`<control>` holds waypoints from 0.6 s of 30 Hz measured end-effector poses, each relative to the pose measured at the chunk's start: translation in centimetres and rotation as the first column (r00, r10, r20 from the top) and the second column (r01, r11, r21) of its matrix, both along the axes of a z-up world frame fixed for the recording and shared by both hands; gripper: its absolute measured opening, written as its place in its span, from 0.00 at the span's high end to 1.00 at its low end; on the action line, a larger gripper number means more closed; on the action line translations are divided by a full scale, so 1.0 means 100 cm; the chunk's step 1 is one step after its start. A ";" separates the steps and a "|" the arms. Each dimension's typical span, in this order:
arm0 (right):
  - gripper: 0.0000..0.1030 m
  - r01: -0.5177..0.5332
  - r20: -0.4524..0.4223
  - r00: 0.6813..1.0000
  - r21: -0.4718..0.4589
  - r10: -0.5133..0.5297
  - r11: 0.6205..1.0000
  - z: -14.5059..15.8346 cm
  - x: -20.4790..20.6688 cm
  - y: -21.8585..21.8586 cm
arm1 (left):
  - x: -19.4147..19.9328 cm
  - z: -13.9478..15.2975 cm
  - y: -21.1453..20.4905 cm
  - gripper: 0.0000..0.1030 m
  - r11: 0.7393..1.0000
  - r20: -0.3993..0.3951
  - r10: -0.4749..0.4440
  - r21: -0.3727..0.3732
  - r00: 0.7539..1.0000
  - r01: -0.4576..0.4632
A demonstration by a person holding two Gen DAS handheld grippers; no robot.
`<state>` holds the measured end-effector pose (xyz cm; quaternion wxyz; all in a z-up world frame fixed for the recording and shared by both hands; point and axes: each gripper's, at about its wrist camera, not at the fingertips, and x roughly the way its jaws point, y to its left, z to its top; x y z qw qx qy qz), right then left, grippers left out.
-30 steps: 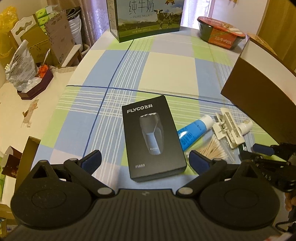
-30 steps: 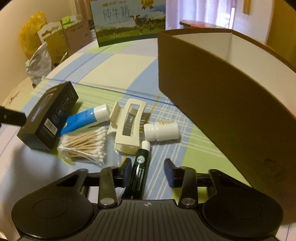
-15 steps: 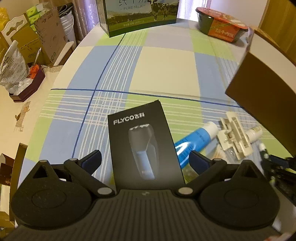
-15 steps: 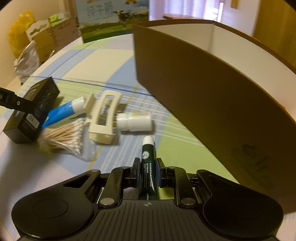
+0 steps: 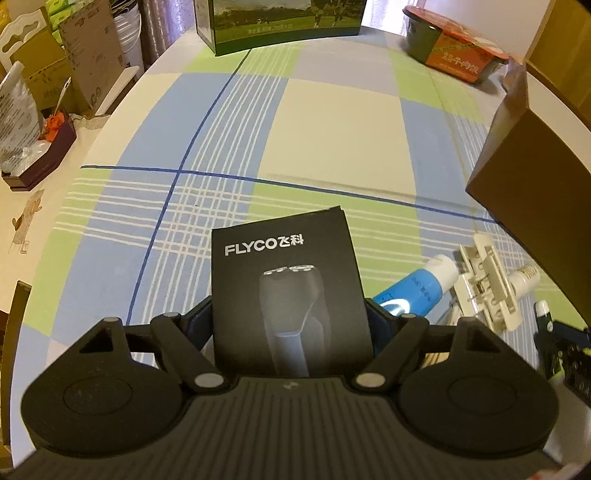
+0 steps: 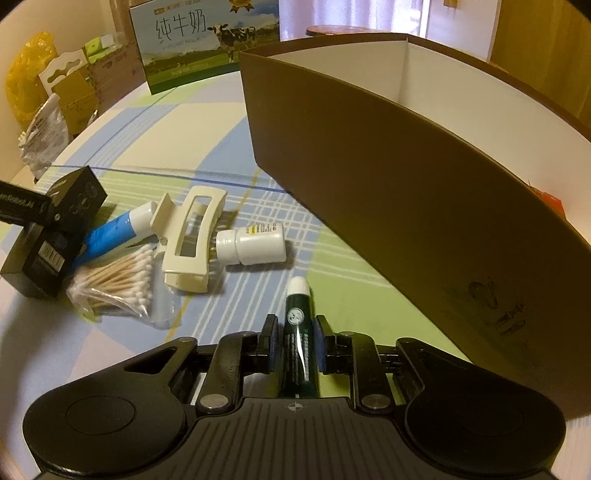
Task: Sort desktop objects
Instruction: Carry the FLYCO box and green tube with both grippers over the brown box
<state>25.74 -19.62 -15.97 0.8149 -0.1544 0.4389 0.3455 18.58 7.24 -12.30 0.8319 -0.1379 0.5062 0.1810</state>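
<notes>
My left gripper (image 5: 290,325) is shut on the black FLYCO shaver box (image 5: 288,280), its blue pads pressing both long sides. The same box (image 6: 55,229) shows at the left of the right wrist view. My right gripper (image 6: 295,339) is shut on a dark green tube (image 6: 298,332) with a white cap, held just above the cloth. On the checked tablecloth lie a blue tube (image 6: 114,232), a cream hair claw (image 6: 188,240), a white pill bottle (image 6: 255,243) and a bag of cotton swabs (image 6: 118,277). The brown box (image 6: 406,177) with a white inside stands open at the right.
A milk carton box (image 5: 284,22) stands at the table's far edge, and a red-lidded noodle bowl (image 5: 454,55) sits at the far right. Cardboard boxes and bags (image 5: 33,96) crowd the floor left of the table. The cloth's far half (image 5: 325,122) is bare.
My left gripper slid forward around the shaver box and shut on its sides. My right gripper shut on the green tube and carried it toward the brown box.
</notes>
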 end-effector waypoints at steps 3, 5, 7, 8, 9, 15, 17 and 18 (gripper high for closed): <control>0.80 -0.003 0.021 1.000 -0.005 0.003 1.000 -0.002 0.000 0.003 | -0.007 0.004 -0.003 0.25 1.000 0.007 -0.016 0.005 1.000 0.015; 0.81 -0.020 0.040 0.999 -0.020 0.021 1.000 -0.003 -0.002 0.006 | -0.011 0.007 -0.008 0.25 0.999 0.013 -0.028 0.021 1.000 0.028; 0.87 -0.022 0.040 0.999 -0.029 0.024 0.999 -0.002 -0.004 0.006 | -0.015 0.010 -0.012 0.26 0.999 0.017 -0.042 0.035 0.999 0.042; 0.87 -0.020 0.036 0.999 -0.032 0.021 0.999 -0.002 -0.003 0.006 | -0.017 0.012 -0.014 0.26 0.998 0.019 -0.048 0.039 0.999 0.047; 0.87 -0.018 0.030 0.999 -0.034 0.019 0.999 -0.002 -0.003 0.005 | -0.020 0.013 -0.015 0.26 0.998 0.021 -0.053 0.041 0.998 0.052; 0.87 0.014 -0.008 1.000 -0.015 -0.015 1.000 0.002 -0.005 -0.009 | -0.034 0.027 -0.024 0.27 0.996 0.046 -0.080 0.051 0.996 0.077; 0.87 0.023 -0.012 1.000 -0.007 -0.023 1.000 0.004 -0.007 -0.014 | -0.039 0.032 -0.028 0.27 0.995 0.054 -0.089 0.057 0.995 0.086; 0.87 0.026 -0.014 1.000 -0.004 -0.026 1.000 0.006 -0.008 -0.016 | -0.041 0.034 -0.029 0.27 0.994 0.059 -0.094 0.060 0.994 0.091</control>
